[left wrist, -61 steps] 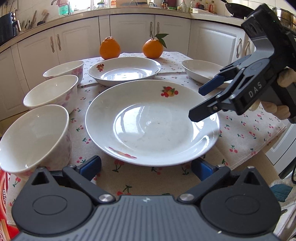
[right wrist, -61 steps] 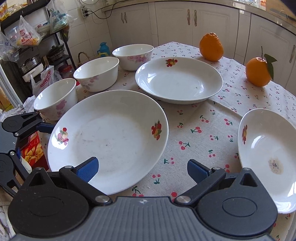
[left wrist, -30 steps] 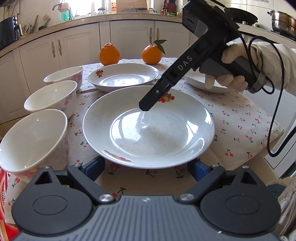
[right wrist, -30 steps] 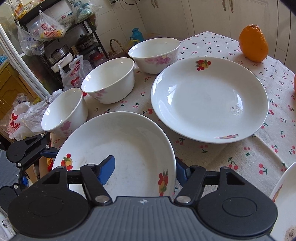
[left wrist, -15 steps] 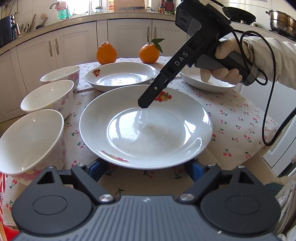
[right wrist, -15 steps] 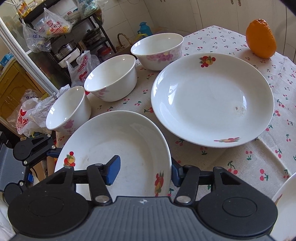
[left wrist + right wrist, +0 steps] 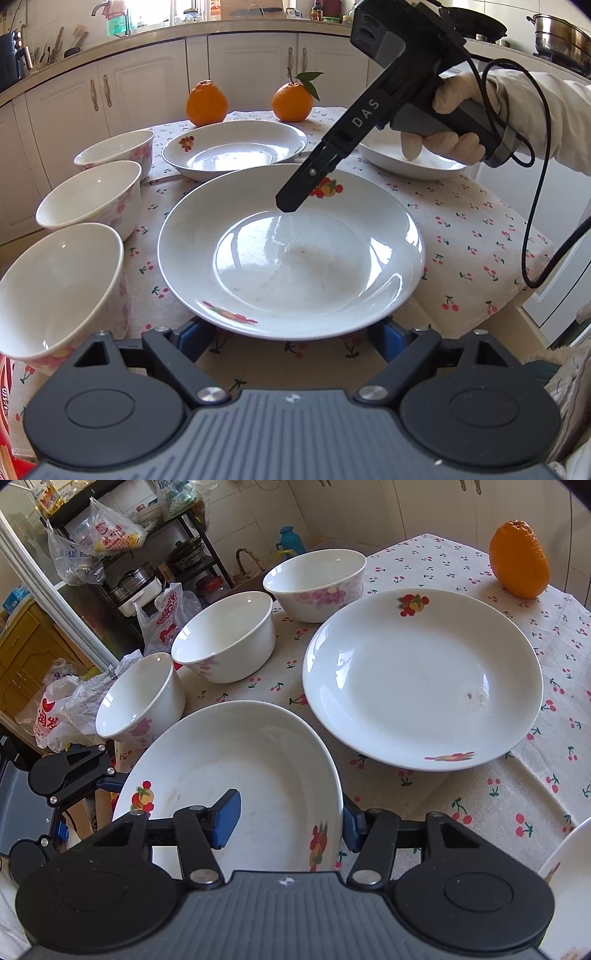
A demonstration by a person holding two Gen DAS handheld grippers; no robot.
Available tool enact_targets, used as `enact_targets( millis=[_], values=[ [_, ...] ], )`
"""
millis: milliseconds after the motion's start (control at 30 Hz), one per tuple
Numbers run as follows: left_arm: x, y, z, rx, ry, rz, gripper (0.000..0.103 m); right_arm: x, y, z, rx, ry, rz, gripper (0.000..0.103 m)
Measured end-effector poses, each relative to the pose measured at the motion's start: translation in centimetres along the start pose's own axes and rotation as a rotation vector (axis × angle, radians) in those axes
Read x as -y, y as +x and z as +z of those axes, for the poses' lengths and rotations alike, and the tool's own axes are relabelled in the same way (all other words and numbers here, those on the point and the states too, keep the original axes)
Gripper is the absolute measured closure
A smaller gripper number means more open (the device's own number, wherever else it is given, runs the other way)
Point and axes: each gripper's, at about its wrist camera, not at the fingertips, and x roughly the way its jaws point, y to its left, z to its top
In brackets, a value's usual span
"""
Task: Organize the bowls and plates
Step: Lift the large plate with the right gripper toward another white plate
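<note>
A large white fruit-print plate [image 7: 291, 258] [image 7: 236, 775] lies at the table's near edge. My right gripper [image 7: 291, 818] straddles its far rim, one finger [image 7: 225, 818] inside and one outside, jaws narrowed but apart from the rim; it shows above the plate in the left wrist view [image 7: 288, 203]. My left gripper [image 7: 291, 339] is open, its fingers low under the plate's near rim. A second plate [image 7: 236, 147] [image 7: 421, 675] lies behind, a third [image 7: 410, 158] at the right. Three white bowls [image 7: 55, 284] [image 7: 90, 195] [image 7: 116, 147] line the left side.
Two oranges [image 7: 206, 103] [image 7: 292, 101] sit at the table's far edge. The cherry-print cloth [image 7: 472, 236] covers the table. White cabinets [image 7: 147, 81] stand behind. A shelf with bags and pots [image 7: 110, 554] stands beyond the bowls.
My right gripper moved in from the right over the near plate and its jaws narrowed across the far rim. The left gripper edged in under the near rim. The plate tilted up slightly.
</note>
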Motion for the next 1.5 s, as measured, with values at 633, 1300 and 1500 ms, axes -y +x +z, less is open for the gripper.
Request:
enact_targets(
  millis=[633,1300,1500],
  values=[
    [1.9,1.3,5.4,0.007,0.126,-0.102,0.014,1.6,-7.0,-2.2,0.116,0.04,-0.106,0.041],
    [5.9,7.7,11.8,0.0,0.217,-0.228,0.014,8.5,-13.8,-6.0,0.182,0.144,-0.232,0.041],
    [7.1,9.8,13.1,0.006,0.235,-0.245,0.014,10.7,-14.9,-7.4,0.206,0.168,-0.27,0.041]
  ],
)
